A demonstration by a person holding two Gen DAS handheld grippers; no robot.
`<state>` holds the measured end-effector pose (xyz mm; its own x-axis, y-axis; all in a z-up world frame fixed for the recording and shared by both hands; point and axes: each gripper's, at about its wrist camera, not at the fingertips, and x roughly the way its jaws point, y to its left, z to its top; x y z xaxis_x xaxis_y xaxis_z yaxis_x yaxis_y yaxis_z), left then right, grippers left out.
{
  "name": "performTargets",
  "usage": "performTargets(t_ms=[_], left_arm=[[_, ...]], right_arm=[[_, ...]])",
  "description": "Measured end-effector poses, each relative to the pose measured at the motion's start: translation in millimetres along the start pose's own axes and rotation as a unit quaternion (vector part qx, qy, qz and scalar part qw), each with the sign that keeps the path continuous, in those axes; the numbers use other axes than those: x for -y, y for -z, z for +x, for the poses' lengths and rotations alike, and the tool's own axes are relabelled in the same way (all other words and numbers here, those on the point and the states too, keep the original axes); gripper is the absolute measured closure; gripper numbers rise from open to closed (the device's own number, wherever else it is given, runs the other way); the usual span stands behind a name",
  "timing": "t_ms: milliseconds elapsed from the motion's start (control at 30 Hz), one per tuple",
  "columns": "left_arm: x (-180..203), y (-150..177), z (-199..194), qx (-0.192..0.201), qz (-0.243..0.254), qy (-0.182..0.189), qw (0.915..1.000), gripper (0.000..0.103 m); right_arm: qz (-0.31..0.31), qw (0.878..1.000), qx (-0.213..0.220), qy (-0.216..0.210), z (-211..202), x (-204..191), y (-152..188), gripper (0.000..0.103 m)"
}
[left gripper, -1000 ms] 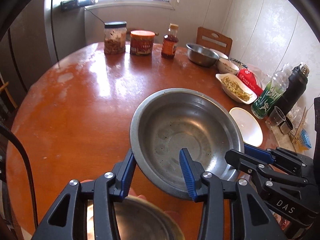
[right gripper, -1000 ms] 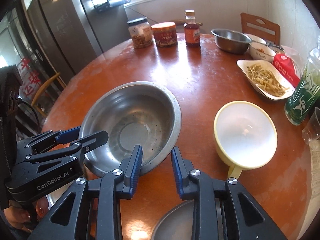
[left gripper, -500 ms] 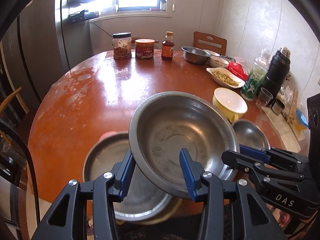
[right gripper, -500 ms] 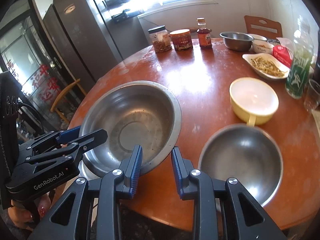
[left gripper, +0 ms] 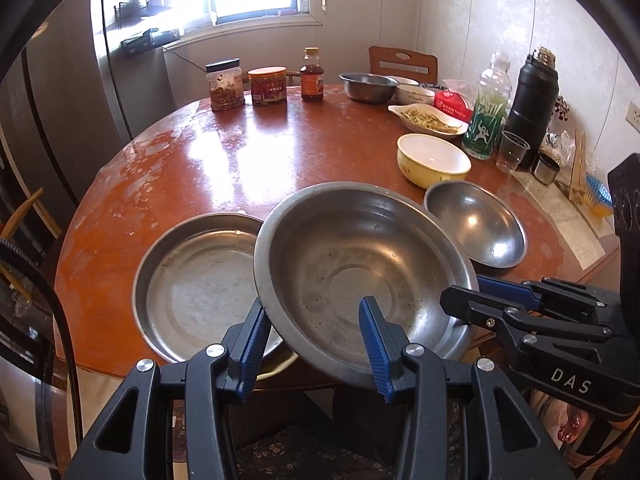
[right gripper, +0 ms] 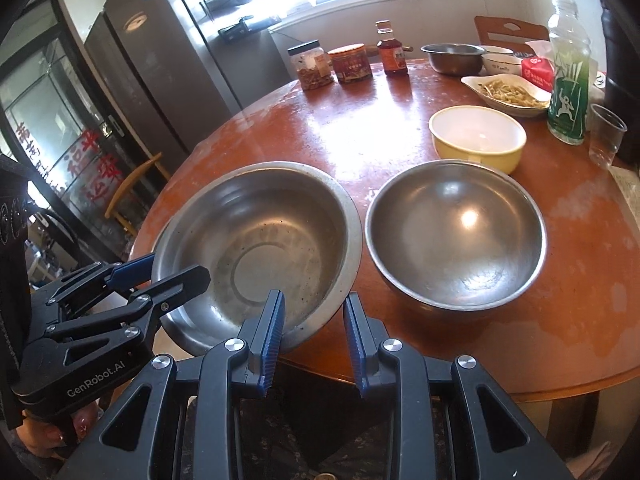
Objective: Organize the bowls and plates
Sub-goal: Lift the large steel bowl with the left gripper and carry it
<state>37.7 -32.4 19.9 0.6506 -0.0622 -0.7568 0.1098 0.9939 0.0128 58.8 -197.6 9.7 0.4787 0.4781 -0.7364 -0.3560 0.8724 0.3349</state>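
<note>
I see the round table [left gripper: 168, 168], then my dull, speckled steel basin [left gripper: 360, 272] tilted over its near edge, above the flat steel pan [left gripper: 192, 284]. My left gripper [left gripper: 316, 344] and right gripper [right gripper: 314, 334] each pinch its rim.

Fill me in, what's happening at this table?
A person holds a gripper in each hand, and both grip the rim of one wide steel bowl, carried tilted over the near table edge. The left gripper has the near rim, the right gripper the side nearer the round steel bowl. A flat steel pan sits on the other side, and a yellow bowl stands behind. Nothing is stacked yet.
</note>
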Motion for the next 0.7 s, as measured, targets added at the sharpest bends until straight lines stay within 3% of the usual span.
performTargets(t_ms=[400, 700], left_arm=[[25, -8, 8, -0.003, 0.022, 0.004, 0.9997, 0.058], [53, -20, 22, -0.008, 0.045, 0.017, 0.9988, 0.058]], right_arm=[[0.021, 1.0, 0.017, -0.001, -14, 25, 2, 0.072], [0.038, 0.999, 0.031, 0.02, -27, 49, 1, 0.072]])
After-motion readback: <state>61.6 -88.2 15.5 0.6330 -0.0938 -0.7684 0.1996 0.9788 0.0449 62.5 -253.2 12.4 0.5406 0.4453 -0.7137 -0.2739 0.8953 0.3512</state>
